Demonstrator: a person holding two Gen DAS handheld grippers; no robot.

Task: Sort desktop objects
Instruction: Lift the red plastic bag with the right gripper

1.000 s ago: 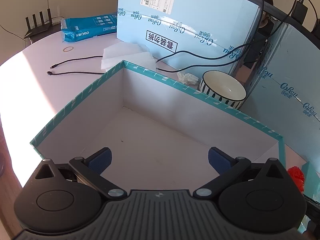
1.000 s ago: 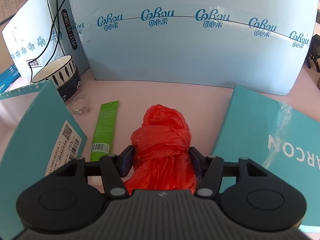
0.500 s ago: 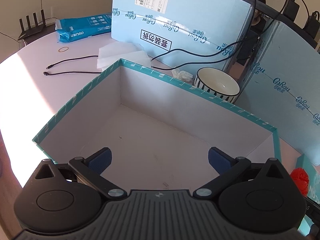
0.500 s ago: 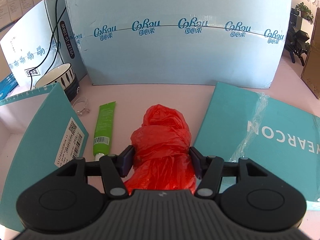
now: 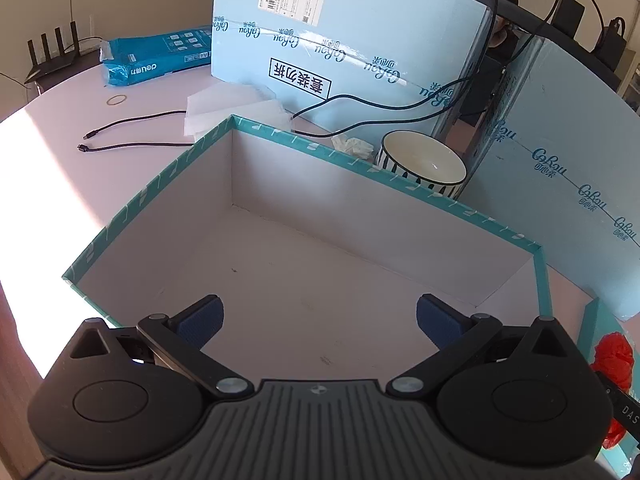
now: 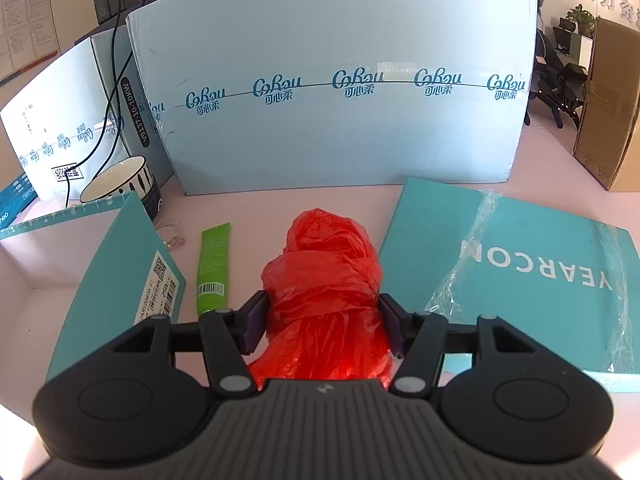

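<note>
My right gripper [image 6: 323, 322] is shut on a crumpled red plastic bag [image 6: 326, 280] and holds it above the pink table. The bag also shows at the right edge of the left wrist view [image 5: 612, 360]. My left gripper [image 5: 318, 318] is open and empty, hovering over the near side of an open teal box [image 5: 400, 178] with a bare white inside. The same box lies at the left in the right wrist view [image 6: 120, 264]. A green tube [image 6: 214, 266] lies on the table between the box and the bag.
A striped bowl [image 5: 422, 164] stands behind the box, also in the right wrist view [image 6: 120, 182]. Light blue cartons [image 6: 332, 92] wall the back. A teal lid [image 6: 520, 276] with loose plastic wrap lies right. A black cable [image 5: 136, 134], white papers [image 5: 232, 106] and a blue pack [image 5: 156, 58] lie far left.
My right gripper has risen and drawn back with the red bag, so more of the table and lid show. My left gripper has lifted a little over the box.
</note>
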